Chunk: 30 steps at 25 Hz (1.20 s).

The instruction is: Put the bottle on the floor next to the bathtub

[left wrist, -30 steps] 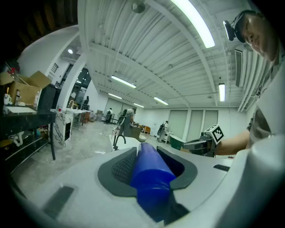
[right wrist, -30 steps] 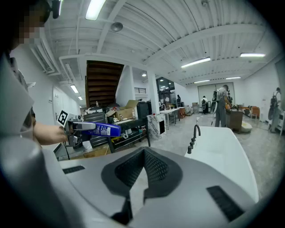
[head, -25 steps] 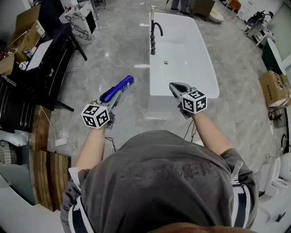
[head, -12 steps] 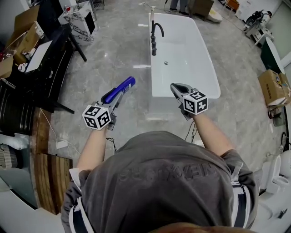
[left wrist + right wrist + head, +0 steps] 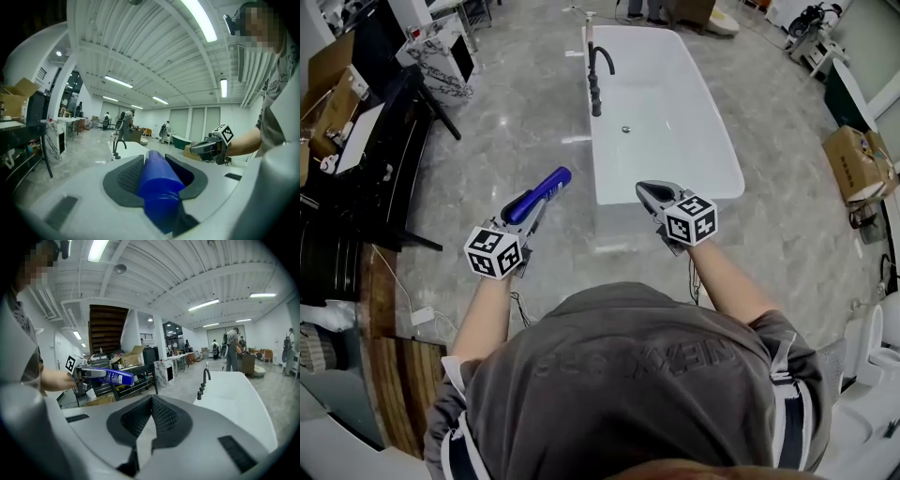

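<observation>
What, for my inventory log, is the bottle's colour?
Blue. The bottle shows best in the right gripper view, side-on.

Bottle [image 5: 546, 185] — rear end covered in the head view by the left gripper [image 5: 525, 206]; label [image 5: 114, 376] print too small to be read. Bathtub [image 5: 234, 390] — near end masked by the right gripper [image 5: 152, 397] body. Figures [image 5: 124, 125] at the hall's far end are too small for detail.
</observation>
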Available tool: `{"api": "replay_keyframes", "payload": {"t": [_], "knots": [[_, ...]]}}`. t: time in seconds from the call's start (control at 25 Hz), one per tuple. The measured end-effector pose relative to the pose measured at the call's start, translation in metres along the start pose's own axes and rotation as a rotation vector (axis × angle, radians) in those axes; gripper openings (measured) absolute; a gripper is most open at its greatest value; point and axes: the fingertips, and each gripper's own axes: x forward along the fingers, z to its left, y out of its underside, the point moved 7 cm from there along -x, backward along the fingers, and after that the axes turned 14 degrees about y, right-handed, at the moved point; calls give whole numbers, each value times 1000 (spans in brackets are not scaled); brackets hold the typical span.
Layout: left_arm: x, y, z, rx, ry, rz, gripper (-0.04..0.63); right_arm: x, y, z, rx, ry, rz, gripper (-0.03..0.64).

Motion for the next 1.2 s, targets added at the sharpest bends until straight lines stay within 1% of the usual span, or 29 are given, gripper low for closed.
{"api": "replay_keyframes", "payload": {"t": [0.08,0.16,0.24,0.32,0.4,0.48,0.56,0.64,0.72,0.8,0.92,1.04,1.2], "knots": [[48,11,-31,6,-3,-6,135,-21,22,-47,4,-22,-19,-8],[111,21,-70,-4,-23,-15,135,-54,48,-112,14,-47,-21,-8],[183,28,-116,-42,-56,-29,135,-98,75,-188,19,-71,4,-8],[256,27,-164,-103,-80,-56,135,-147,96,-269,24,-79,52,-8],[324,17,-208,-155,-79,-70,135,-196,106,-348,14,-65,101,-8],[379,5,-248,-179,-62,-45,135,-238,112,-414,26,-33,127,-8],[421,-3,-281,-183,-42,-22,135,-270,115,-466,57,5,131,-8],[456,-8,-304,-189,-24,-22,135,-291,117,-506,81,38,134,-8],[482,-8,-319,-197,-6,-22,135,-303,120,-531,97,59,138,-8],[499,-4,-324,-206,17,-12,135,-309,121,-542,109,72,136,-8],[515,6,-324,-211,60,8,135,-312,117,-545,106,84,119,-8],[522,12,-316,-194,106,32,135,-307,110,-541,92,116,107,-8],[527,17,-305,-164,172,75,135,-301,108,-537,100,167,100,-8]]}}
